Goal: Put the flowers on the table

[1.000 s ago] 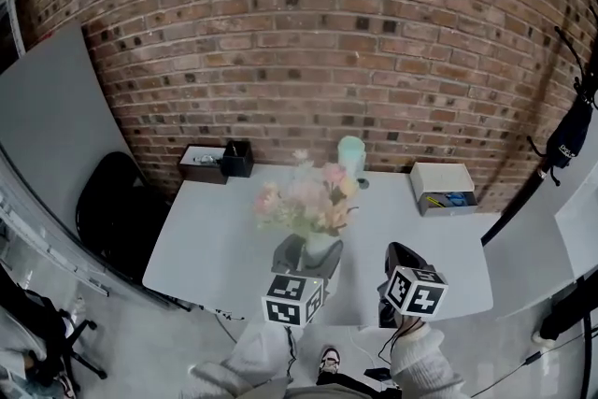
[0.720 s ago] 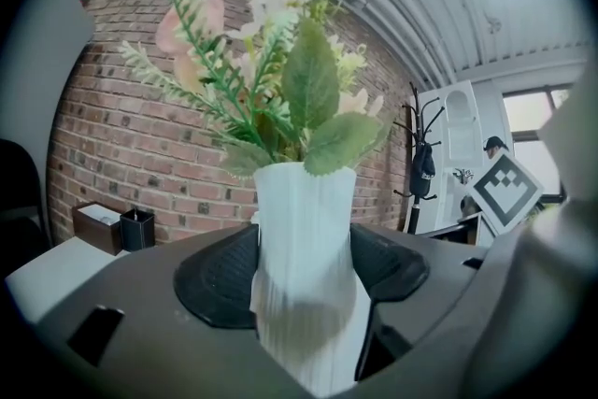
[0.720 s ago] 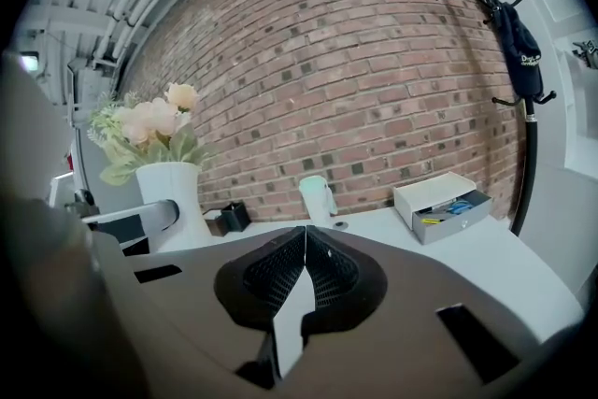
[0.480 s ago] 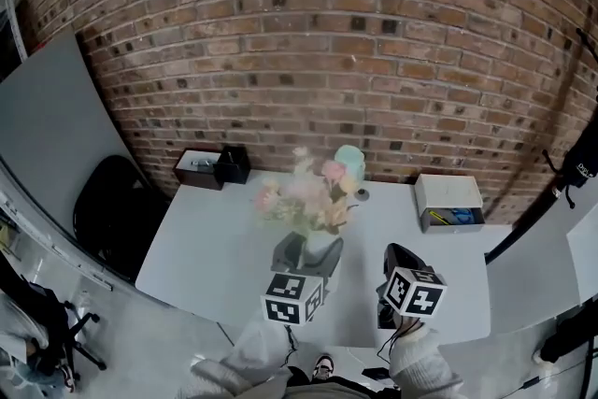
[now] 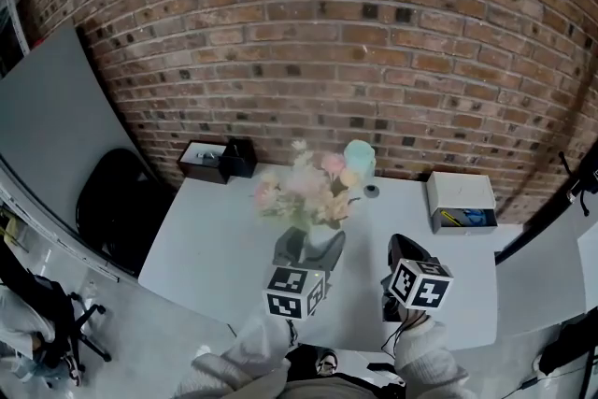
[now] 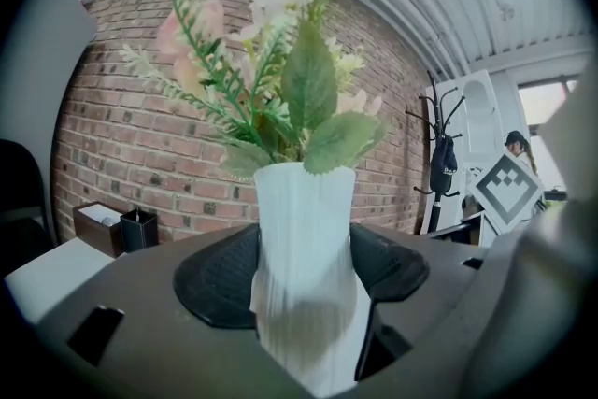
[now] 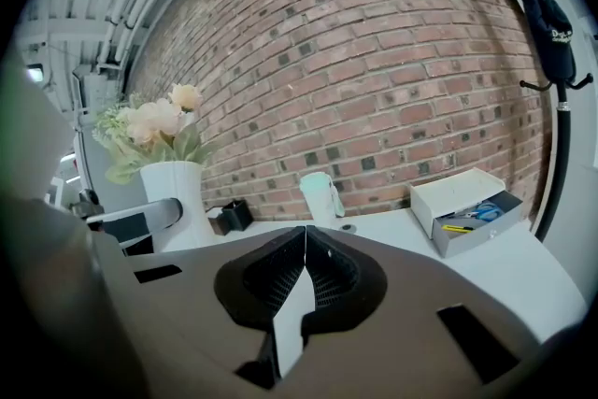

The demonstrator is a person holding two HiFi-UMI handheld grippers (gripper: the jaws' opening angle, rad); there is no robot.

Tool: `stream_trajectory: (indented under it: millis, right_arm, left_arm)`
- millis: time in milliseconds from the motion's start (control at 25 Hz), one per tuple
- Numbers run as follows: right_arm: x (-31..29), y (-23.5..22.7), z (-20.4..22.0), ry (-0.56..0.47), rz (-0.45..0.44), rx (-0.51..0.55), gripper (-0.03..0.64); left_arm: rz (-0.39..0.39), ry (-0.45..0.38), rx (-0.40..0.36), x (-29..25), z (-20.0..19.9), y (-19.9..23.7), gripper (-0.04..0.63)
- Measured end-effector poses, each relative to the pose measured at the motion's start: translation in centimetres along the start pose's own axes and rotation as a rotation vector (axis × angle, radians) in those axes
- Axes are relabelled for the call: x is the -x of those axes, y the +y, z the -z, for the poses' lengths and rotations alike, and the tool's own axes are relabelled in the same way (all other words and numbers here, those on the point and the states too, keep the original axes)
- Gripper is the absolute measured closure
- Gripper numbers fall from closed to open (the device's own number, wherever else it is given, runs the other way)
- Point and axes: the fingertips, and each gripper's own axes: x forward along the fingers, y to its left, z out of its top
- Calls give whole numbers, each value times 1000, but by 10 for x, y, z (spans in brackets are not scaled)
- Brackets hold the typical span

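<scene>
The left gripper (image 6: pixel 304 280) grips the white vase (image 6: pixel 305 220) low on its body, probably to keep the flowers (image 5: pixel 304 187) upright above the near part of the table (image 5: pixel 210 243), while the right gripper (image 7: pixel 301 280) waits beside it, jaws together and empty.

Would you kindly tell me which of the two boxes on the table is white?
The right-hand box, holding tools; the left-hand box is dark.
</scene>
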Motion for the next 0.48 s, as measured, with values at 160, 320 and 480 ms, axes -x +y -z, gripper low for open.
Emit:
stream_trajectory:
  millis: [160, 320, 480]
  right_arm:
    - [-10, 4, -5, 4, -2, 10, 594]
    - [-21, 2, -16, -4, 2, 9, 594]
    - [-34, 3, -14, 6, 2, 2, 594]
  left_arm:
    - [-2, 3, -3, -8, -4, 11, 281]
    - [-5, -6, -3, -18, -11, 20, 281]
    - [-15, -11, -7, -29, -12, 32, 281]
